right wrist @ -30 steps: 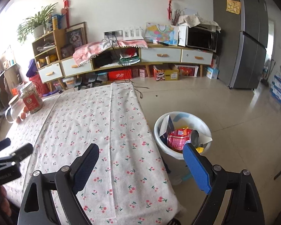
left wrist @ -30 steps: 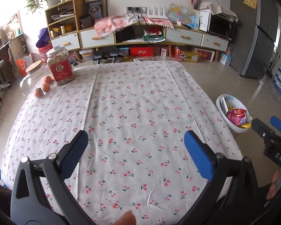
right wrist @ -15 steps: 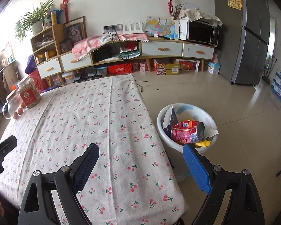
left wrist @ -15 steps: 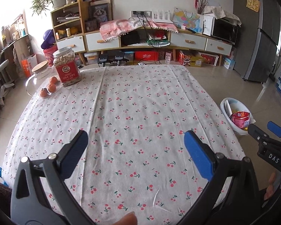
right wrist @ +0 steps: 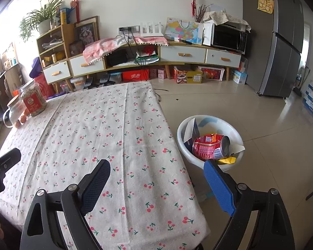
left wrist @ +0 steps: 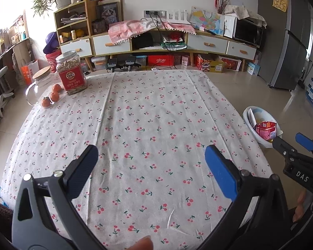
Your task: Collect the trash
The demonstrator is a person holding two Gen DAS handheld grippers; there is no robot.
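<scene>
A white bin (right wrist: 235, 132) stands on the floor to the right of the table; it also shows in the left wrist view (left wrist: 247, 116). Inside lie a red can (right wrist: 210, 146), a folded white and blue card (right wrist: 191, 131) and a yellow scrap (right wrist: 227, 160). My left gripper (left wrist: 151, 162) is open and empty above the near part of the table. My right gripper (right wrist: 156, 179) is open and empty above the table's right edge, near the bin. Its fingers (left wrist: 303, 141) show at the right of the left wrist view.
The table has a cherry-print cloth (left wrist: 148, 114). At its far left stand a red-labelled jar (left wrist: 71, 75), a glass jug (left wrist: 38, 87) and three oranges (left wrist: 52, 96). Low cabinets (right wrist: 177, 56) line the far wall, and a grey fridge (right wrist: 281, 41) stands at the right.
Both grippers have drawn back and up, so more of the table and room shows. The can in the bin has settled on its side.
</scene>
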